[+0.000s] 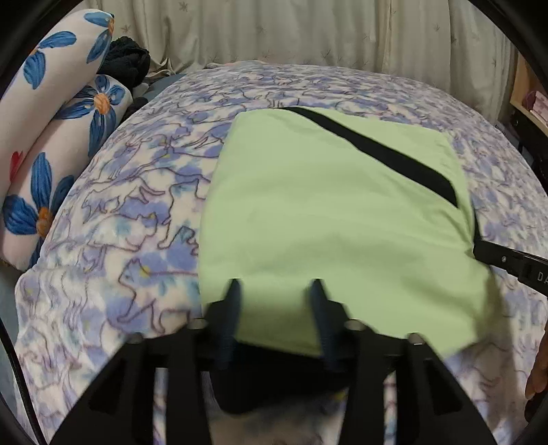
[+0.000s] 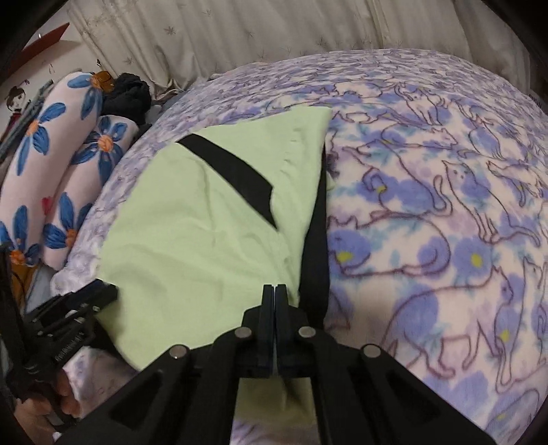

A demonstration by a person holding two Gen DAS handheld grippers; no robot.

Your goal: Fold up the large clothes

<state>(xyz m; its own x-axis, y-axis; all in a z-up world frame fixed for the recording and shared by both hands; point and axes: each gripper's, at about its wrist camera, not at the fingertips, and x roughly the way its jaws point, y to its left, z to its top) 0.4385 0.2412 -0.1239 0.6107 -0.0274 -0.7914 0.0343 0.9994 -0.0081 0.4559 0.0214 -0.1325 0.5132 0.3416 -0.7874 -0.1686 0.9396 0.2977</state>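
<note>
While the left wrist camera looks down along its two fingers, the left gripper [image 1: 275, 291] hangs over the near edge of a pale green garment [image 1: 325, 219], its jaws apart with green cloth showing between them; whether the pads press on the fabric I cannot tell, since the near hem is blurred. That garment lies folded flat in the middle of a fleece blanket [image 1: 144, 191] printed with purple cats, and a black stripe [image 1: 380, 150] runs slantwise across its far part. At the right edge of this view the right gripper [image 1: 507, 263] reaches in beside the garment's right side. Flower-patterned pillows [image 1: 61, 113] are stacked at the left, with a heap of dark clothing [image 1: 126, 61] behind them and a pale curtain [image 1: 308, 30] at the back. From the right wrist camera, the right gripper [image 2: 275, 291] has its jaws pressed together, tips sitting over the garment [image 2: 191, 239] near its black-trimmed right edge; no cloth is seen caught between them. Over at the lower left the left gripper [image 2: 92, 297] rests at the garment's near left corner, with fingers [image 2: 66, 393] of a hand below it. No container shows in either view.
</note>
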